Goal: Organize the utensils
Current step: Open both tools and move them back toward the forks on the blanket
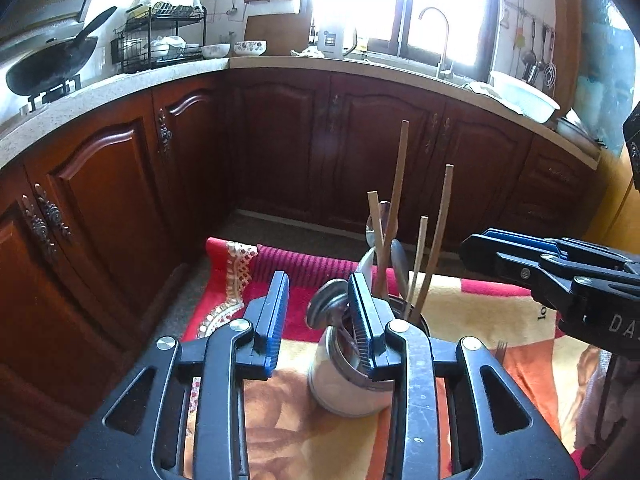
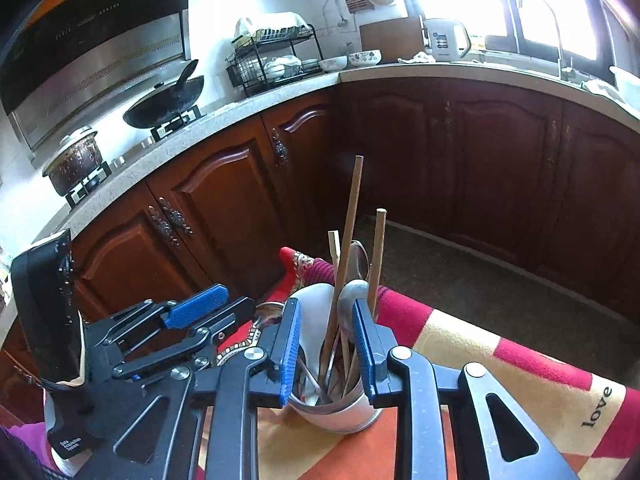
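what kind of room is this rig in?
A home kitchen, almost certainly. A wok sits on a gas burner under a range hood, a dish rack stands on the counter, and a faucet arches by the window. The utensil cup stands on a cloth-covered surface.

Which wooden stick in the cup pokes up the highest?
The long brown chopstick in the middle of the metal cup. Its tip rises well above the other wooden sticks beside it.
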Motion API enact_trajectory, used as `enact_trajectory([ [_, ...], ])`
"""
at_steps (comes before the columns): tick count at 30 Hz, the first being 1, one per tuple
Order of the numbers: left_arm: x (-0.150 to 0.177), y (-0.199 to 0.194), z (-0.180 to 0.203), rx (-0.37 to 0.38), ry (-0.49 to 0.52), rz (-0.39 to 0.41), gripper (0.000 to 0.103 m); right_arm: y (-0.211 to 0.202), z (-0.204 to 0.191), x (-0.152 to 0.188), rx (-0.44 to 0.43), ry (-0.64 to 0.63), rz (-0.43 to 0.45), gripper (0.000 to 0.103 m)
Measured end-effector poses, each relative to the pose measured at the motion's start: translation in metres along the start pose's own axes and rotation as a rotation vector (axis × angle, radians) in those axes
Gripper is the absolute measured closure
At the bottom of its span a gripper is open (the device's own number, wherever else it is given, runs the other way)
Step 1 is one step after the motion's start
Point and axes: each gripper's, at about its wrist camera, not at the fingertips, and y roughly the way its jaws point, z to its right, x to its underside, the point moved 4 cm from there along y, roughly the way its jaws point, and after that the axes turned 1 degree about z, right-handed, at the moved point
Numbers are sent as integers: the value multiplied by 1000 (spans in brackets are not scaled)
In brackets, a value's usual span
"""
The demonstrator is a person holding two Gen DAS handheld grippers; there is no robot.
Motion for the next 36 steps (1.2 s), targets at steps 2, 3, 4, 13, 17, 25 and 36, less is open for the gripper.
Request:
enact_trajectory([
  [2, 2, -4, 1, 5, -5, 0, 70, -4, -1, 3, 2, 1, 1, 74],
  [3, 3, -6, 2, 10, -9, 0, 68, -6, -1, 4, 2, 2, 2, 74],
  [4, 4, -8, 3, 15, -12, 0, 66, -8, 0, 5, 3, 4, 2, 73],
  [13, 24, -35, 20, 76, -32, 0, 47, -35, 12, 29, 9, 26, 1, 67],
  [17, 36, -39, 34, 108, -27, -23, 46, -49, 24, 49, 20, 40, -11, 65],
  [25, 63, -37, 73, 154, 14, -77, 46, -68, 64, 100, 74, 95, -64, 65],
  [36, 90, -17, 113, 196, 51, -143, 46, -87, 120, 153, 149, 189, -120, 65],
])
